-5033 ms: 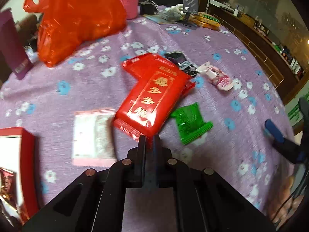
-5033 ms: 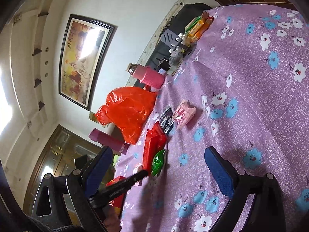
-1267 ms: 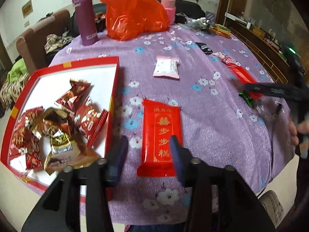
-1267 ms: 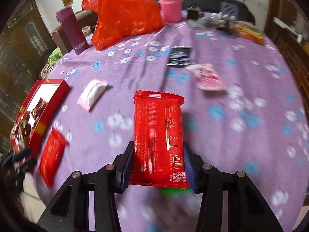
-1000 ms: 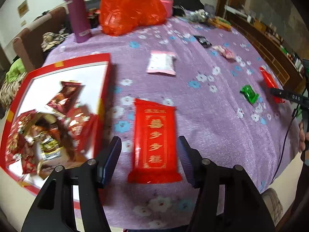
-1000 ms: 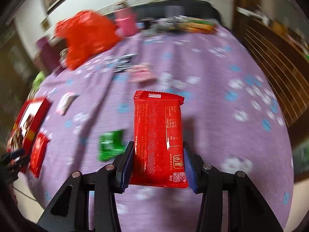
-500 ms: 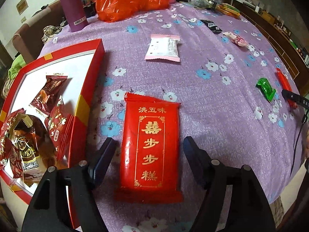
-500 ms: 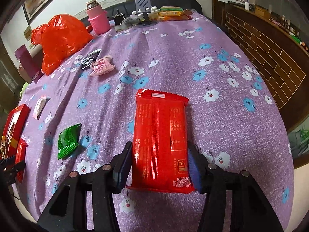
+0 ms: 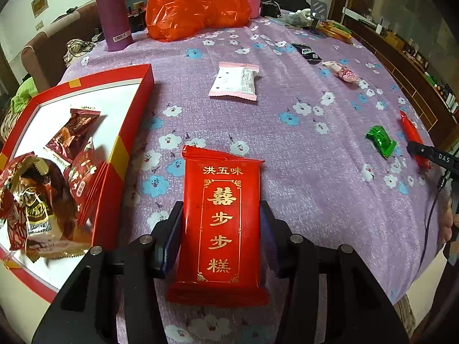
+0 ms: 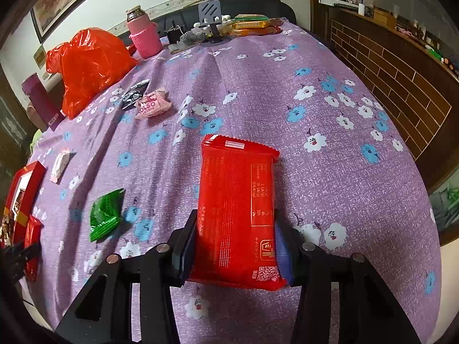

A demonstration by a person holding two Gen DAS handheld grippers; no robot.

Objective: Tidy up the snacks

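Observation:
My left gripper (image 9: 221, 238) is shut on a red snack pack with gold characters (image 9: 222, 215), low over the purple flowered tablecloth, just right of the red snack box (image 9: 126, 140) holding several wrapped snacks. My right gripper (image 10: 235, 243) is shut on another red snack pack (image 10: 238, 206), back side up, near the table's right edge. That pack also shows edge-on in the left wrist view (image 9: 411, 136). A green snack (image 9: 381, 140) (image 10: 104, 215), a white-pink pack (image 9: 235, 81) (image 10: 60, 166), a pink candy pack (image 9: 342, 71) (image 10: 152, 104) and a black pack (image 9: 308, 52) (image 10: 134, 93) lie loose on the cloth.
An orange plastic bag (image 9: 195, 5) (image 10: 86, 66), a purple flask (image 9: 112, 11) and a pink-sleeved flask (image 10: 143, 37) stand at the far side. A phone stand (image 10: 210, 14) and orange biscuit packs (image 10: 252, 25) sit at the back. A brick wall and shelf run along the right.
My left gripper has closed onto the gold-lettered red pack that lay between its open fingers. My right gripper has kept its red pack and lowered it toward the cloth.

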